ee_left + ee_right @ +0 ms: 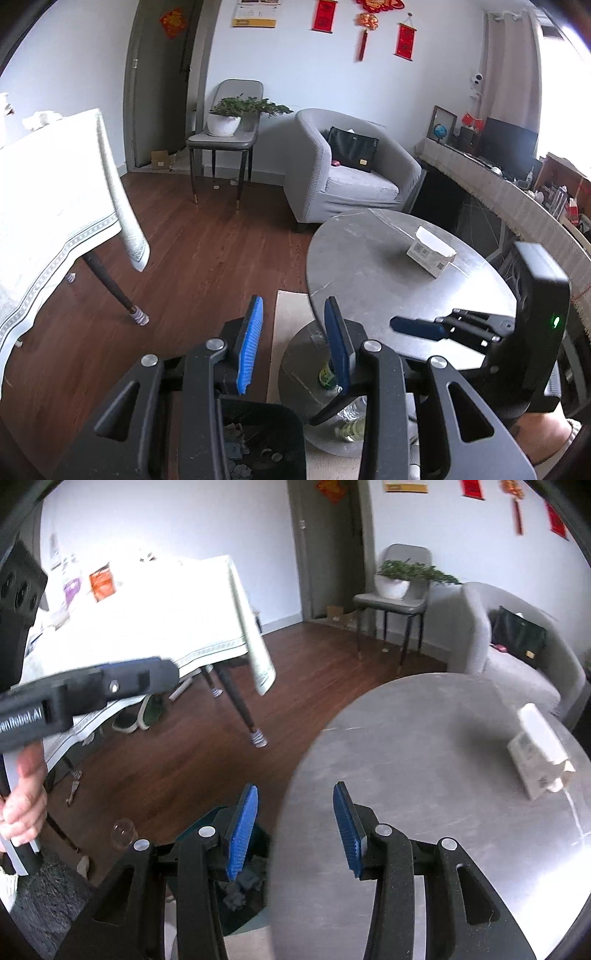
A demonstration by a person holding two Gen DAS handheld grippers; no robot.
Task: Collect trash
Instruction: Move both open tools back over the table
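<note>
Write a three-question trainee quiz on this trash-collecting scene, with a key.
1. True or false: the left gripper holds a bottle.
2. What is the only thing lying on the round grey table?
3. The black bin stands: A) on the armchair B) on the floor beside the round table C) on the white-clothed table

Key:
1. False; nothing is between its fingers.
2. A white box.
3. B

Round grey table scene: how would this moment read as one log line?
left gripper: open, empty | right gripper: open, empty | white box: on round table | trash bin: on floor
</note>
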